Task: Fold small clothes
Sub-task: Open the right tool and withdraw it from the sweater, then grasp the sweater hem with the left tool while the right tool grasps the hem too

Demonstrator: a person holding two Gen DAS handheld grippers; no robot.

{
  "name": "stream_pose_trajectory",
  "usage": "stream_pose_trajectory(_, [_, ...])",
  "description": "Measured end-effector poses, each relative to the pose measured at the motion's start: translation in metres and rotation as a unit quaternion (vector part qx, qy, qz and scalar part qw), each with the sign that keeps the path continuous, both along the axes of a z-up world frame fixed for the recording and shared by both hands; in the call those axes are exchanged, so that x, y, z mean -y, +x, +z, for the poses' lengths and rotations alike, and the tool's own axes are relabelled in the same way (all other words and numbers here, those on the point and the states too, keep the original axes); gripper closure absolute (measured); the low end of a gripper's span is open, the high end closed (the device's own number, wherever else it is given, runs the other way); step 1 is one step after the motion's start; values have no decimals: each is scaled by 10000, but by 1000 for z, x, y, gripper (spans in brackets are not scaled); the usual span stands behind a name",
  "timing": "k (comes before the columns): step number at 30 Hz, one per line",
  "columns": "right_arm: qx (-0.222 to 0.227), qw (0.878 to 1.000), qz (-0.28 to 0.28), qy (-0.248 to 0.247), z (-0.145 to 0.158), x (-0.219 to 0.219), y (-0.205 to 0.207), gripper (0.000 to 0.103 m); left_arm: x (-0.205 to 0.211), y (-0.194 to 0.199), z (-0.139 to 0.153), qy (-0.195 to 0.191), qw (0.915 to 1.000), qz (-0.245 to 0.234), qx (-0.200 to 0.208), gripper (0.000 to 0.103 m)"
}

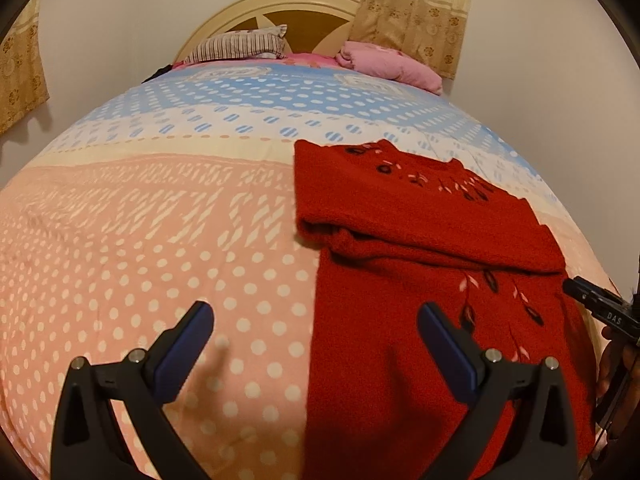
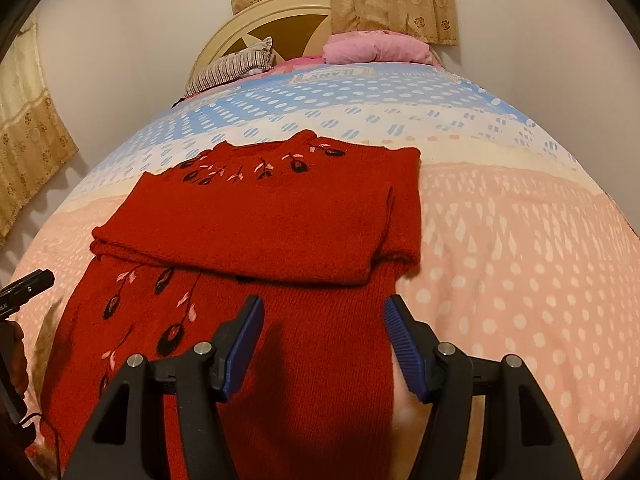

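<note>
A red knitted sweater (image 1: 420, 216) (image 2: 260, 216) with dark and pink embroidered flowers lies on the bed, its upper part folded down over the lower part. My left gripper (image 1: 316, 312) hovers open over the sweater's left edge and the spotted cover, with nothing between its blue pads. My right gripper (image 2: 325, 304) hangs above the sweater's lower right part. Its jaws are opening and no cloth is pinched between them. Each gripper shows at the edge of the other's view: the right gripper (image 1: 600, 304) and the left gripper (image 2: 28, 284).
The bed cover (image 1: 160, 240) (image 2: 520, 260) is pink with white dots near me and blue farther off. A striped pillow (image 1: 240, 46), a pink bundle (image 1: 392, 64) and a wooden headboard (image 1: 280, 4) stand at the far end. Curtains (image 1: 412, 12) hang on the wall.
</note>
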State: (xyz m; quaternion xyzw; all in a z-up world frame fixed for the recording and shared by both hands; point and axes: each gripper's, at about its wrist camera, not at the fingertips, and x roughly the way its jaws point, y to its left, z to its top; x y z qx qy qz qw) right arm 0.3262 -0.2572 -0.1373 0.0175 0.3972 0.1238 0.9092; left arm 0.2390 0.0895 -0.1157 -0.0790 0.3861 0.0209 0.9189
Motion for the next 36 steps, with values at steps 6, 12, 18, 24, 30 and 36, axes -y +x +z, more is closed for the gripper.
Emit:
stream_pose_trajectory(6, [-11, 9999, 95, -32, 1, -1, -19, 40, 4, -15, 2, 2, 9999, -108, -9, 0])
stream_pose_trajectory(12, [-50, 9999, 112, 23, -2, 1, -36, 39, 0, -32, 2, -45, 9999, -122, -15, 0])
stream_pose_trajectory(18, [-98, 9999, 116, 20, -7, 0, -49, 39, -2, -47, 2, -17, 9999, -116, -11, 0])
stream_pose_trajectory(24, [-132, 9998, 159, 16, -8, -2, -61, 39, -4, -63, 6, -64, 9999, -143, 46, 0])
stream_pose_trajectory(30, [-158, 9995, 243, -121, -10, -4, -74, 38, -4, -80, 10, -101, 9997, -220, 74, 0])
stream_pose_trajectory(36, [-175, 9989, 343, -265, -10, -5, -91, 38, -1, -97, 9, -175, 9993, -318, 6, 0])
